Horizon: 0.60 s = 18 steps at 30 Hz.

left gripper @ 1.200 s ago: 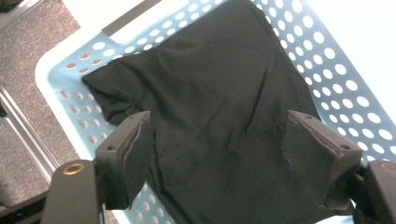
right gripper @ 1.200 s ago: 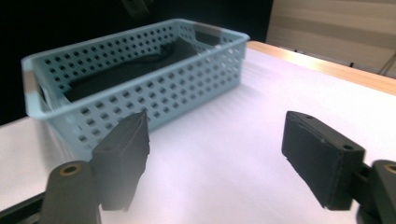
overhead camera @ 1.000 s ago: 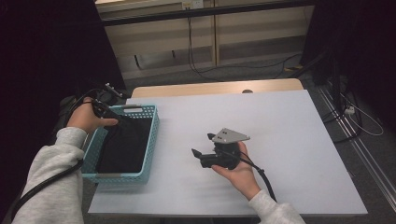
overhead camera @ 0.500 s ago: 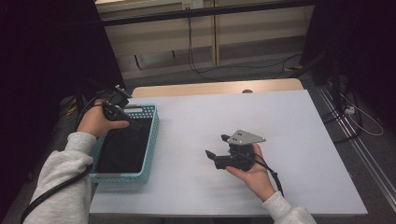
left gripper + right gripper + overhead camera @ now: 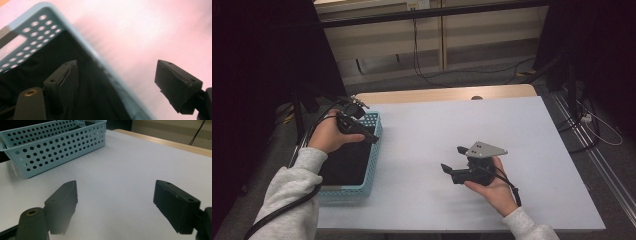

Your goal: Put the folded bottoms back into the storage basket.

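The left hand-held gripper (image 5: 371,136) hangs over the far right corner of the light-blue perforated basket (image 5: 373,150), its jaws pointing toward the open worktop (image 5: 427,125). In the left gripper view the jaws stand wide apart with nothing between them: one jaw is over the dark inside of the basket, the other over the pale worktop, and the basket's rim (image 5: 82,47) runs diagonally between them. A second ago this hand-held gripper was back at the basket's far left corner; it has since crossed the far edge to the right corner.

The right hand-held gripper (image 5: 453,161) is held low over the middle of the worktop, jaws pointing left toward the basket, with its grey three-cornered plate on top. Its jaws are also spread wide and empty; the right gripper view shows bare worktop between them and the basket (image 5: 57,145) farther off. Compared with the earlier frame, this hand has drifted right and a little nearer the person.

The basket sits at the worktop's left edge, where it stood before, its inside dark.
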### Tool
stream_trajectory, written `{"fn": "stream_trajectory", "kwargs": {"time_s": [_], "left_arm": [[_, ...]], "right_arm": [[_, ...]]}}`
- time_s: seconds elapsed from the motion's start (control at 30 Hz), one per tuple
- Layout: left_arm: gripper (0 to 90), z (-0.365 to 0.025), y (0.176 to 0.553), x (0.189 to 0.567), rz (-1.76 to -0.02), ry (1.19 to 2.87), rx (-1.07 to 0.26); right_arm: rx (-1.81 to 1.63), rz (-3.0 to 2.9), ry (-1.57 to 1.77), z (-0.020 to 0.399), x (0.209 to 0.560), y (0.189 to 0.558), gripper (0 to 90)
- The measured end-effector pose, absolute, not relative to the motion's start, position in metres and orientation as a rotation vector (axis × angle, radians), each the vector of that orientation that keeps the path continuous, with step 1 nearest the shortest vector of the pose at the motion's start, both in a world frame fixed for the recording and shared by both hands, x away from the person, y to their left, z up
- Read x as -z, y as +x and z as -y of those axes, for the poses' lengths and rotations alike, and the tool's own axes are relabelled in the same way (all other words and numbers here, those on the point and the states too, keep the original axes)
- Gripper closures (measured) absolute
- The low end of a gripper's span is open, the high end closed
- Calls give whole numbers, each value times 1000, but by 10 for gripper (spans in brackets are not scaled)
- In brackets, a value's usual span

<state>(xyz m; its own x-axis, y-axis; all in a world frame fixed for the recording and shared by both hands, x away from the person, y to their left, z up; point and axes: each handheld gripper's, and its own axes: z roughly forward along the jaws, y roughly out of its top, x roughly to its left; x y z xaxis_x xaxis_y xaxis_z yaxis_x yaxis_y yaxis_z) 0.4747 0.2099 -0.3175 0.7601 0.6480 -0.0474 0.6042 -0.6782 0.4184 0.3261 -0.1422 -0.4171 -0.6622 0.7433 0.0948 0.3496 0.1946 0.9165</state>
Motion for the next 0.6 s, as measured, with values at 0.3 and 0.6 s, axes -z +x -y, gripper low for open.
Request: {"fn": "stream_trajectory", "kwargs": {"time_s": [0.3,0.6], "left_arm": [[188,-190,463,329,-883,2545,-119],[189,-172,454,337,-822,2525,-89]], "right_arm": [[-1438,-2103,1050,159,420,320,192],[-1430,-2091,1077,174,420,316,192]]}}
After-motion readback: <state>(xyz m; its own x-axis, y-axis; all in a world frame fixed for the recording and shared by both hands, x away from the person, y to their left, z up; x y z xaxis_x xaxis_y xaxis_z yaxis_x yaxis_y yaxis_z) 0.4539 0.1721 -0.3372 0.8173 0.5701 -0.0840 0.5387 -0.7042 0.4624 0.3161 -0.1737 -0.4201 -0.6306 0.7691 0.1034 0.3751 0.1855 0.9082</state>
